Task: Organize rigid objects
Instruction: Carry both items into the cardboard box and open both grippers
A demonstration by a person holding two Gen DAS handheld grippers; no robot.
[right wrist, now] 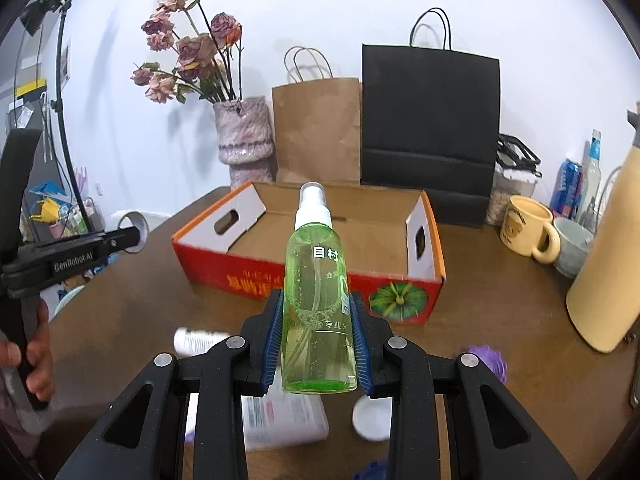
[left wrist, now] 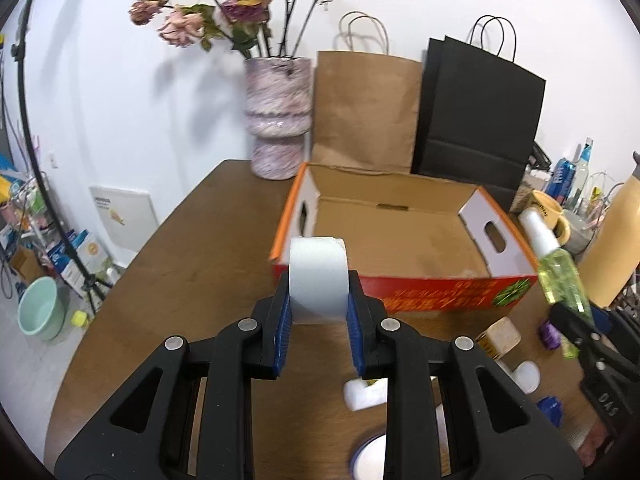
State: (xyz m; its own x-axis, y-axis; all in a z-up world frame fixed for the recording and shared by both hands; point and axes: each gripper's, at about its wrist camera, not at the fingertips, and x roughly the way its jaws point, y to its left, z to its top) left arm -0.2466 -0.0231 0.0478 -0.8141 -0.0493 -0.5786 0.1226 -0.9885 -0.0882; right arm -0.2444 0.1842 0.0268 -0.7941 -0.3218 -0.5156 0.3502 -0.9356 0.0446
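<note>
Both grippers loaded, short of the box

The left gripper (left wrist: 318,312) clamps a white roll (left wrist: 317,278), the right gripper (right wrist: 316,344) a green spray bottle (right wrist: 318,304), both before the empty cardboard box (right wrist: 332,236); judged risk: either clips its near wall.

Left gripper (left wrist: 318,320) is clamped tight, angled downward, a hand (right wrist: 38,354) wrapped round its grip. Right gripper (right wrist: 318,344) is clamped too, tilted down alongside it.

A white roll (left wrist: 318,276), a green bottle (right wrist: 318,312), a red-orange box (right wrist: 320,256) with perhaps a pumpkin print.
</note>
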